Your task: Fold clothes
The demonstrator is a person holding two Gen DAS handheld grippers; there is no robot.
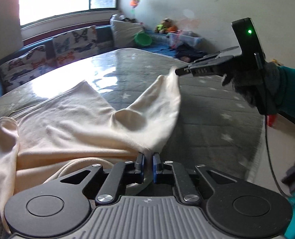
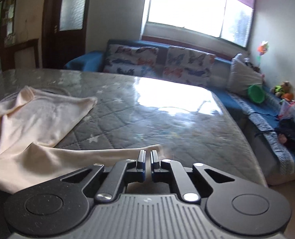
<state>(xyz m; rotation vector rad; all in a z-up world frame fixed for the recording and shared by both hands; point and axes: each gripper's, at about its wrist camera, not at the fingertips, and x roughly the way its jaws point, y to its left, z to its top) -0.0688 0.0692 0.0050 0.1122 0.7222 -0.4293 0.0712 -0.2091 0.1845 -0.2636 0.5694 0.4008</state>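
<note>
From the left wrist view, our left gripper [image 1: 149, 160] was clenched on a bunched fold of the cream garment [image 1: 71, 119], whose near edge ran hidden under the gripper body. Our right gripper [image 1: 178, 72] pinched a raised corner of the same cloth above the grey star-quilted mattress [image 1: 207, 107]. A clear bin [image 1: 184, 37] by the far wall held things too blurred to name. From the right wrist view, our right gripper [image 2: 148, 157] showed narrowed fingers at the garment [image 2: 38, 119] edge, the cloth between them hard to see, beside a green bowl [image 2: 256, 94].
</note>
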